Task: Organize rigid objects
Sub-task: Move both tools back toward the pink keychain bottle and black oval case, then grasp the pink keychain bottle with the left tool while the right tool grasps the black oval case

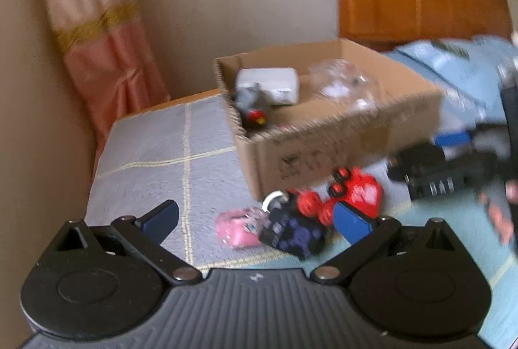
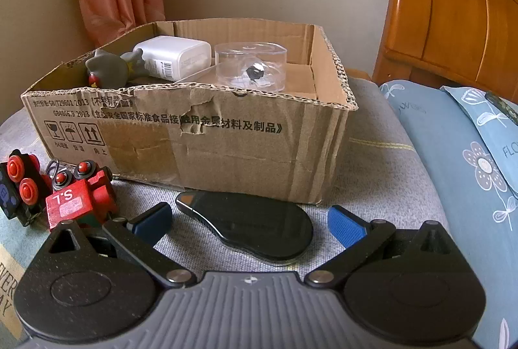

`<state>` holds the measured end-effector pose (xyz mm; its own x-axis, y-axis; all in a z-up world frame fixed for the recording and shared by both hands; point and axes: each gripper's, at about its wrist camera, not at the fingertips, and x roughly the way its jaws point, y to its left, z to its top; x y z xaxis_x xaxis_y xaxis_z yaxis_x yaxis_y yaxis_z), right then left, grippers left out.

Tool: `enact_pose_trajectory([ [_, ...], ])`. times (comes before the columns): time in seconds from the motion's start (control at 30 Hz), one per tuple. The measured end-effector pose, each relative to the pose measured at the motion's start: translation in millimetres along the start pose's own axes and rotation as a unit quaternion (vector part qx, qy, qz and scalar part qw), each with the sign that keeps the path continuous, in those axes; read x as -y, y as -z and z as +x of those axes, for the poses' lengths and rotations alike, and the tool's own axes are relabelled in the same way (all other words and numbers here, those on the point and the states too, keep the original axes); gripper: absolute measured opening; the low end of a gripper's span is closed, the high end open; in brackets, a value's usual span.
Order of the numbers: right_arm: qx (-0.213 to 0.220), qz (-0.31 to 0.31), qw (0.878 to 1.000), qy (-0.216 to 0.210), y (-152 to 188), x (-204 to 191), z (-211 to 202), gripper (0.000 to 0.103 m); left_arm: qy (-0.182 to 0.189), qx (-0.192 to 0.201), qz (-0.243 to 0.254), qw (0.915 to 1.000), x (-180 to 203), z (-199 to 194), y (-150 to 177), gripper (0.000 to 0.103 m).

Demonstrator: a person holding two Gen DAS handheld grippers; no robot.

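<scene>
Right gripper is spread wide and empty, with a flat black oval device lying on the grey blanket directly between its fingers, just in front of the cardboard box. The device's long axis runs left-to-right and slightly diagonal, roughly along the line between the fingertips, so the grip probably needs a wrist turn to close across its narrow width. Left gripper is also apart and empty, with a black patterned block, pink toy and red toy train just ahead; view is blurred. Box already holds a white charger, clear plastic case and grey figure. Right gripper is nearer the device.
</scene>
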<state>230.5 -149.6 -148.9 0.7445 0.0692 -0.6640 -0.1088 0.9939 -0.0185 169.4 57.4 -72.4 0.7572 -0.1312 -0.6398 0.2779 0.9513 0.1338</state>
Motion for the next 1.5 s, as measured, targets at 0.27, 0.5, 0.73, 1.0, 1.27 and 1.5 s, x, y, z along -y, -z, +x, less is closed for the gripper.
enact_pose_trajectory([
  [0.27,0.003,-0.002,1.000,-0.003,1,1,-1,0.103,-0.018,0.027,-0.022,0.9992,-19,-7,-6,0.099],
  [0.5,0.003,-0.002,1.000,-0.003,2,1,-2,0.103,-0.048,0.004,-0.028,0.9984,-34,23,-10,0.099],
  [0.73,0.000,-0.002,1.000,-0.004,2,2,-2,0.103,-0.004,-0.034,-0.031,0.9989,-18,38,2,0.098],
  [1.0,0.003,-0.006,1.000,-0.008,2,3,-3,0.103,-0.025,-0.048,-0.084,0.9950,-31,48,6,0.091],
  [1.27,0.006,-0.001,1.000,-0.002,3,1,-2,0.103,-0.015,-0.045,-0.104,0.9935,-26,52,11,0.073],
  [1.5,-0.001,0.015,1.000,0.013,0,-5,0,0.103,-0.009,-0.035,-0.102,0.9942,-17,49,11,0.054],
])
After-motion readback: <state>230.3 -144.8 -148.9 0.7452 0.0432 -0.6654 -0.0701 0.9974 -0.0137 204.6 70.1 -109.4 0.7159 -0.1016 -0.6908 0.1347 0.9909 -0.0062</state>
